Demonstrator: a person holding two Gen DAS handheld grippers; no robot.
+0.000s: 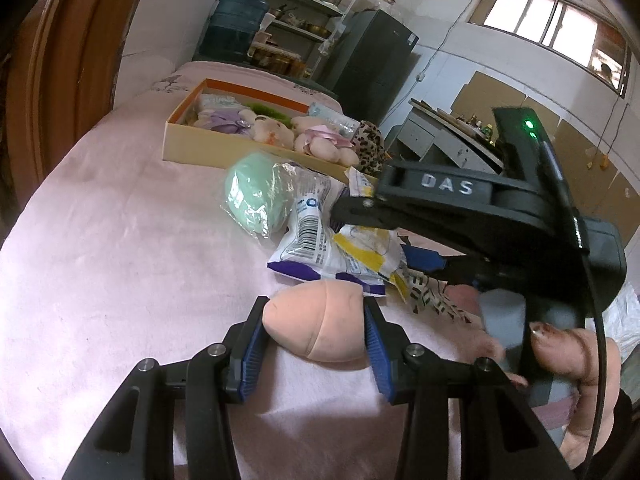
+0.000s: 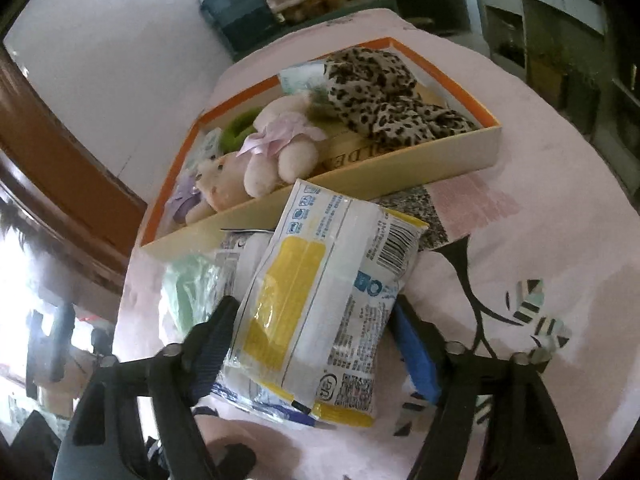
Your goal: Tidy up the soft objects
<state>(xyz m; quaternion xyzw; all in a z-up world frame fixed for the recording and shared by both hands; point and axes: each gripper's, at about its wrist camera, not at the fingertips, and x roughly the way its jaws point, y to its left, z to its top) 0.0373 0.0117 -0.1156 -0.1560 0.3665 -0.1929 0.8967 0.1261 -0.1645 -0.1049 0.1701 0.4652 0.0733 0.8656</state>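
Note:
A peach plush piece (image 1: pixel 316 332) lies on the pink bed cover (image 1: pixel 120 280), and my left gripper (image 1: pixel 316 306) is shut on it, a blue pad against each side. To its right, my right gripper (image 1: pixel 372 232) (image 2: pixel 316 308) holds a white packet with a yellow stripe (image 2: pixel 320 300) (image 1: pixel 368 246); the fingers (image 2: pixel 216 332) touch both its edges. The packet rests over a white-and-purple packet (image 1: pixel 308 240) and a green soft item in clear wrap (image 1: pixel 256 196) (image 2: pixel 188 292). Beyond stands an orange-rimmed box (image 1: pixel 192 148) (image 2: pixel 400 164) holding plush toys (image 2: pixel 276 148) and leopard-print cloth (image 2: pixel 384 92).
A brown wooden frame (image 1: pixel 60 80) runs along the bed's left side. Past the bed's far end stand a blue water bottle (image 1: pixel 236 24), a shelf rack (image 1: pixel 304 12) and a dark fridge (image 1: pixel 372 64). A person's thumb (image 1: pixel 560 348) grips the right handle.

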